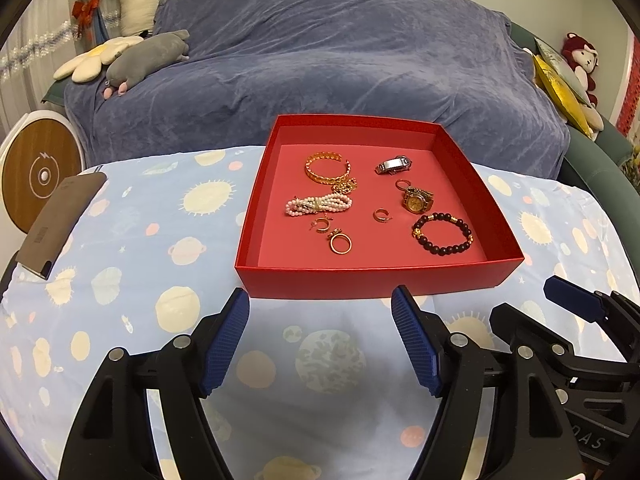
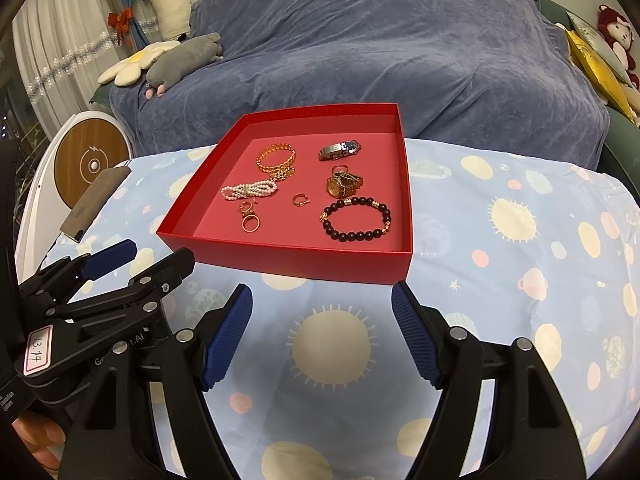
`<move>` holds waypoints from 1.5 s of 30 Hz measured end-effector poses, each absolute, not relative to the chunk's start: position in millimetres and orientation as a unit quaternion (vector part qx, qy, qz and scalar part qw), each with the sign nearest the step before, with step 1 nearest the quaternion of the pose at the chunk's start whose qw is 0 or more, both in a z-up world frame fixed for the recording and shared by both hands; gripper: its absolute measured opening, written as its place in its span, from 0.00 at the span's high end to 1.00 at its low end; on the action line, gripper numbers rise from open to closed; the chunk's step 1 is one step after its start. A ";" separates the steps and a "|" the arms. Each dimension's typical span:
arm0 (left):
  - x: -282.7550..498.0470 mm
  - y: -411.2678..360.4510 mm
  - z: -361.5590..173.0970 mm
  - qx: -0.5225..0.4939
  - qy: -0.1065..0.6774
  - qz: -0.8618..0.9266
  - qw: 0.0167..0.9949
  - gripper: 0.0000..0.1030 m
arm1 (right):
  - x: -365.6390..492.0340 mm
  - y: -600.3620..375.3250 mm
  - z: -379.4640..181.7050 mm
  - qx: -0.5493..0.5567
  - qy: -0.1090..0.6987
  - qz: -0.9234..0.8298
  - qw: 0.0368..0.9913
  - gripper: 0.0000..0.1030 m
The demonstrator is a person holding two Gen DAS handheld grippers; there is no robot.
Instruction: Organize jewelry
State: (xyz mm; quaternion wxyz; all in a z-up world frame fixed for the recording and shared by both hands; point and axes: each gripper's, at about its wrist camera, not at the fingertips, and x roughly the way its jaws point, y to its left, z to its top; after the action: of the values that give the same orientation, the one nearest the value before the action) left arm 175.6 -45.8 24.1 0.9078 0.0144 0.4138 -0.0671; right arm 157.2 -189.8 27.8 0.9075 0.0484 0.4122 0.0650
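A red box (image 1: 360,280) (image 2: 288,258) stands on the space-print cloth. It holds a gold bangle (image 1: 327,168) (image 2: 276,157), a pearl bracelet (image 1: 318,205) (image 2: 249,190), a silver watch (image 1: 394,165) (image 2: 339,149), a gold watch (image 1: 417,200) (image 2: 343,185), a dark bead bracelet (image 1: 442,234) (image 2: 356,219), gold rings (image 1: 341,243) (image 2: 250,222) and small hoop earrings (image 1: 382,215) (image 2: 298,199). My left gripper (image 1: 320,340) is open and empty, just in front of the box. My right gripper (image 2: 322,340) is open and empty, also in front of the box.
A dark flat case (image 1: 60,224) (image 2: 96,204) lies on the cloth's left edge. A sofa under a blue cover (image 1: 320,60) stands behind the table, with plush toys (image 1: 148,56). A round white device (image 1: 40,168) stands at left. Each gripper shows in the other's view.
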 end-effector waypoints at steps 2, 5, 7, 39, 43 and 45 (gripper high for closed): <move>174.6 -46.4 24.4 0.017 0.410 -0.064 0.910 0.31 | 157.2 -189.9 27.7 0.048 0.412 0.065 0.908 0.32; 173.9 -46.8 25.0 0.019 0.409 -0.064 0.910 0.31 | 157.2 -189.9 27.7 0.049 0.412 0.065 0.907 0.32; 174.0 -46.9 25.2 0.019 0.408 -0.062 0.911 0.31 | 157.1 -189.7 27.6 0.049 0.413 0.065 0.907 0.32; 171.5 -47.2 26.8 0.033 0.404 -0.049 0.913 0.31 | 156.7 -190.5 27.3 0.047 0.412 0.064 0.908 0.32; 170.6 -46.7 27.1 0.037 0.401 -0.042 0.914 0.26 | 156.5 -191.2 26.9 0.048 0.412 0.064 0.907 0.32; 170.5 -46.8 27.6 0.039 0.401 -0.040 0.915 0.25 | 156.3 -192.0 26.4 0.047 0.412 0.064 0.908 0.32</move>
State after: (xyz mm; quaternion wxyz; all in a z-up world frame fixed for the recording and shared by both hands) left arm 170.5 -46.8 27.6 0.9145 0.0390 0.4006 -0.0402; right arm 156.3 -192.0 26.4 0.9077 0.0467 0.4122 0.0641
